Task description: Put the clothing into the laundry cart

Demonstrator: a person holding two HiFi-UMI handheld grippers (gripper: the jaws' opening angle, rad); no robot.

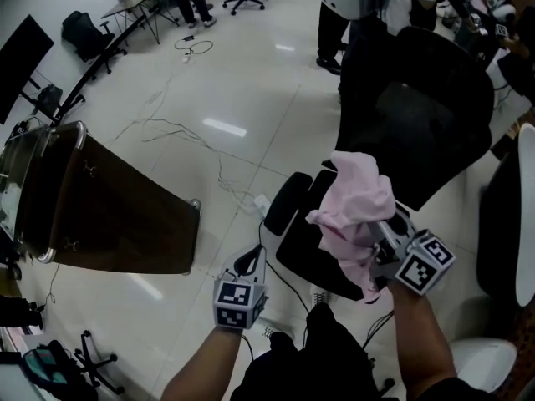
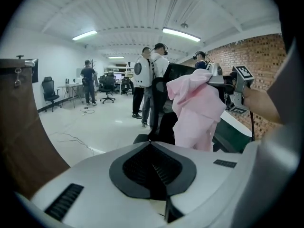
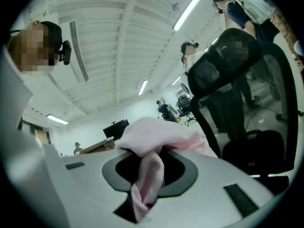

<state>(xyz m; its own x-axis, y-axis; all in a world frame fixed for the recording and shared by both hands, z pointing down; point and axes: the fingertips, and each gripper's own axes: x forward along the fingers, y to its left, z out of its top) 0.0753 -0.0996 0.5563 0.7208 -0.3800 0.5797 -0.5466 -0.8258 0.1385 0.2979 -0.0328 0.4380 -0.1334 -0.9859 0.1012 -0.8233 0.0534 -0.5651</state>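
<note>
While the right gripper [image 1: 386,239] is clamped on a fold of the pink garment [image 1: 355,200], the cloth hangs bunched over its jaws, held up in front of the black chair [image 1: 418,124]. A tail of fabric runs down between the pads in the right gripper view. Left gripper [image 1: 247,266] sits low and close by, jaws together with nothing in them, probably just parked out of the way. Cart [image 1: 134,224], brown fabric with a metal rim, stands well apart to the left, top open, so carrying the garment across looks like the step in hand. Glossy white tile floor [image 1: 251,98], loose cables [image 1: 167,128] trailing over it. Open office: desks, chairs, people standing on the far side.
</note>
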